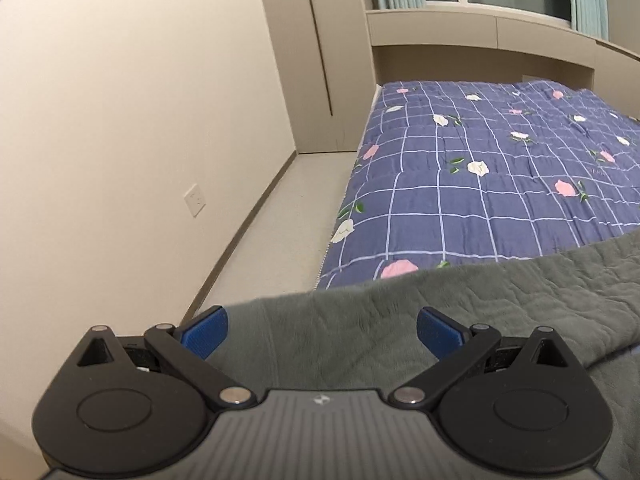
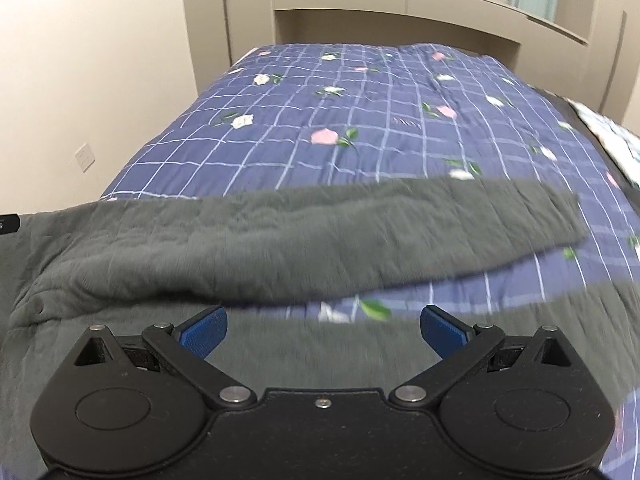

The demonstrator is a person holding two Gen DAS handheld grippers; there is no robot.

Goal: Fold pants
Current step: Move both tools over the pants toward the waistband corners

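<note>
- The left gripper (image 1: 322,330) is hovering with its blue pads (image 1: 206,332) spread wide apart, gripping nothing, over the pants (image 1: 460,312) at the bed's near left corner.
- The right gripper (image 2: 324,330) is hanging the same way, pads parted and empty, above grey cloth.
- The pants are lying across the near end of the quilt (image 2: 360,120), one leg (image 2: 400,224) reaching toward the right edge, its cuff stopping just short of it.
- Beyond the leg, bare quilt is running up to the headboard (image 2: 400,24).
- Left of the bed, a floor (image 1: 280,220) strip is separating the edge from the wall (image 1: 120,120).
</note>
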